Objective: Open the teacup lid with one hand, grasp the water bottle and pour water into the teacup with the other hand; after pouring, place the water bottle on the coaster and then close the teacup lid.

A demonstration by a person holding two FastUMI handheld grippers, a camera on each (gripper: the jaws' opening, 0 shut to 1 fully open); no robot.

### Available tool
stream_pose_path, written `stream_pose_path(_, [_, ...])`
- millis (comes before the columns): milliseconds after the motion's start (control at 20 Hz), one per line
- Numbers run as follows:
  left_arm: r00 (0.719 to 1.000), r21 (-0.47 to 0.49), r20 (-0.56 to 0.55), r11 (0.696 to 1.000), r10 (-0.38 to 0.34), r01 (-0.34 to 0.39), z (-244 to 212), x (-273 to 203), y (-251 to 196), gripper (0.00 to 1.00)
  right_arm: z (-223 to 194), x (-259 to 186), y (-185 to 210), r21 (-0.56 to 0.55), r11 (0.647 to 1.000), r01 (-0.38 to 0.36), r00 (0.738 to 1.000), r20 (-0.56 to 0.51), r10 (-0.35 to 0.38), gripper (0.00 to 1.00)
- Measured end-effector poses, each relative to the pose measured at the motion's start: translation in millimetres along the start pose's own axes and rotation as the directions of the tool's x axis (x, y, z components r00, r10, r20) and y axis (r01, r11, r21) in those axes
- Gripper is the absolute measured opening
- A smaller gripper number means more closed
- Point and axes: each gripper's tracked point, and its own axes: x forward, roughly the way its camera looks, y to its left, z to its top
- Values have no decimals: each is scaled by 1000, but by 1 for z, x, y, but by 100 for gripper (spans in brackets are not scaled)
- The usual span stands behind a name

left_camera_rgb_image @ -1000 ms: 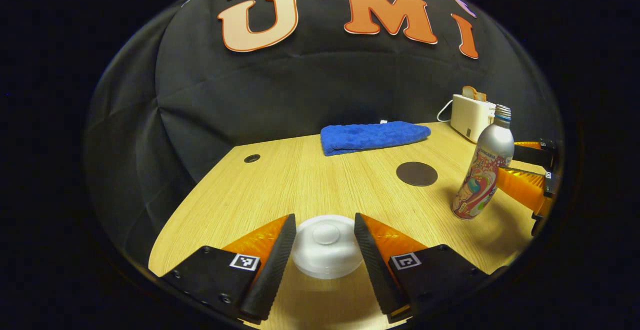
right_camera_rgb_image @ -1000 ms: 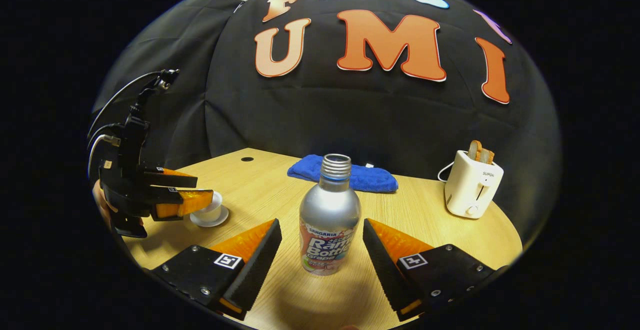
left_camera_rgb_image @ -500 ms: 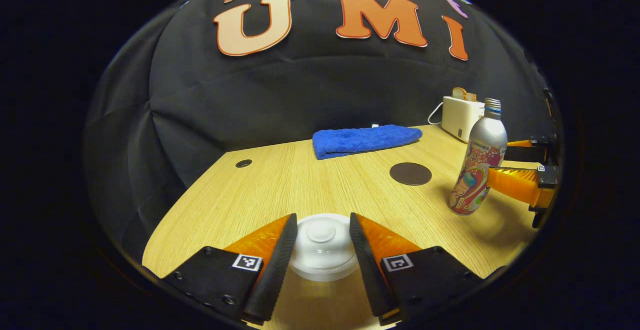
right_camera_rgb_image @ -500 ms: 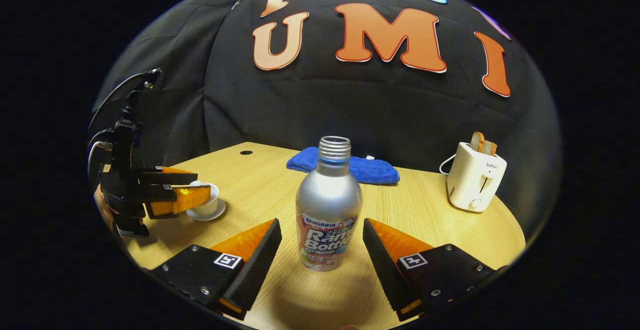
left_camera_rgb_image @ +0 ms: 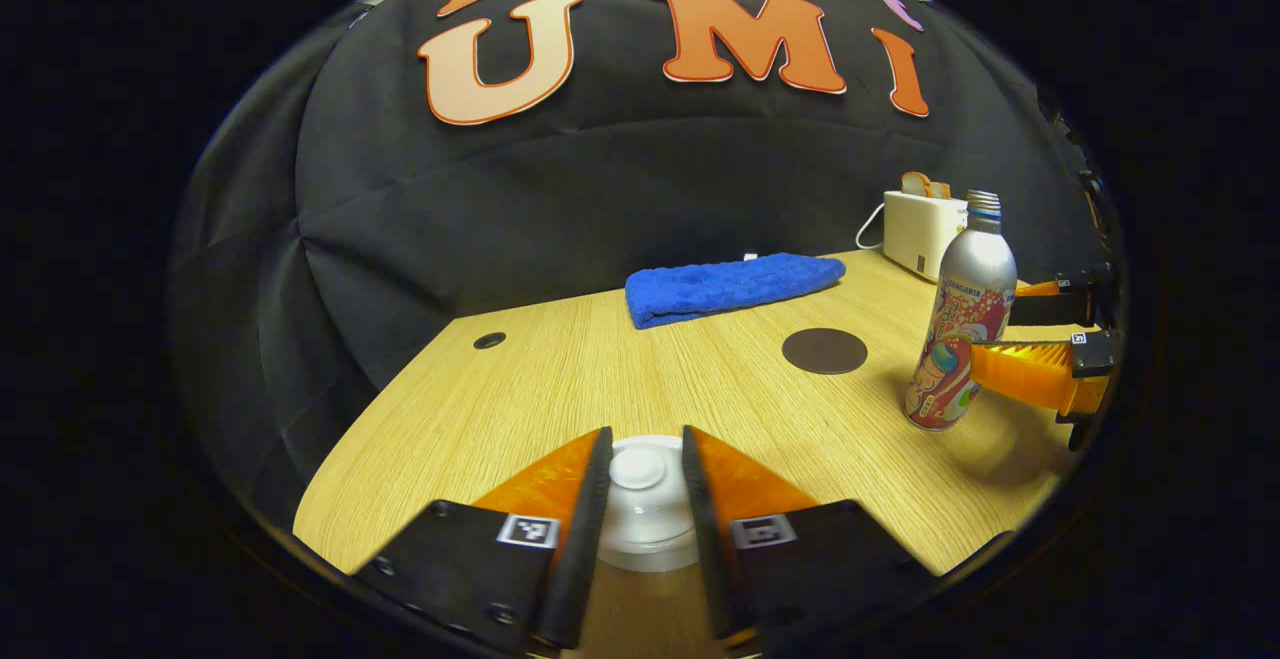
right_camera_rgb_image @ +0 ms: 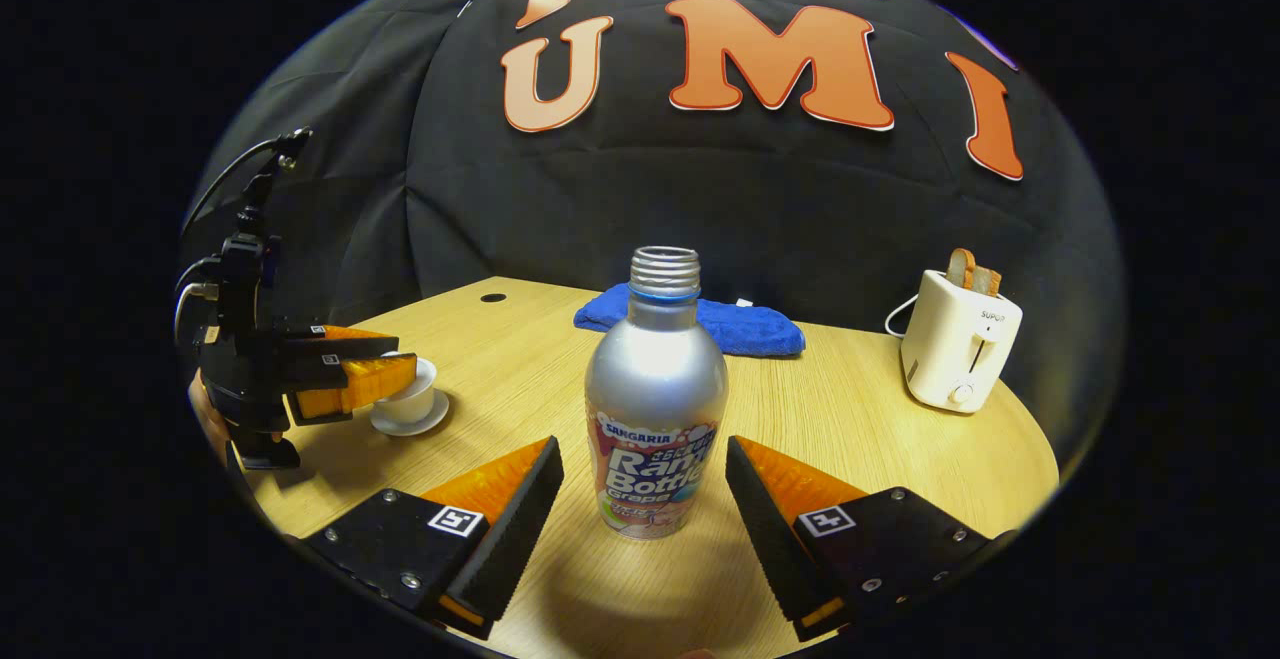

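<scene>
the wooden bench (right_camera_rgb_image: 860, 409) carries everything. a blue towel (left_camera_rgb_image: 730, 284) lies folded at its far edge, with a white toaster (right_camera_rgb_image: 958, 354) holding bread off to the right. the silver water bottle (right_camera_rgb_image: 656, 394) stands upright, uncapped, between the right gripper (right_camera_rgb_image: 645, 489) jaws, which are spread apart with a gap on each side of it. a dark round coaster (left_camera_rgb_image: 824, 350) sits bare, near the bottle and apart from it. the white teacup (right_camera_rgb_image: 410, 401) rests on its saucer (right_camera_rgb_image: 432, 423) at the left. in the left gripper view the left gripper (left_camera_rgb_image: 645, 484) jaws sit close on both sides of the teacup lid (left_camera_rgb_image: 640, 479); whether they press it i cannot tell.
</scene>
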Motion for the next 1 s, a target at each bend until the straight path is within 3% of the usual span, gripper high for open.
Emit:
stream_pose_path(50, [1000, -13, -3, 1000, 0, 0, 0, -4, 0, 33, -1, 0, -1, 0, 1000, 0, 1000, -2, 0, 98])
stream_pose_path(300, [1000, -37, 11, 999, -6, 6, 2, -4, -1, 29, -5, 5, -1, 13, 1000, -4, 1000, -20, 4, 98])
stream_pose_path(800, [995, -42, 100, 999, 5, 0, 31, -16, 1, 33, -23, 29, -6, 107, 994, -1, 994, -106, 13, 96])
stream_pose_path(1000, [993, -46, 113, 999, 18, -13, 32, -21, 6, 33, -22, 35, -1, 163, 987, -12, 990, -134, 35, 82])
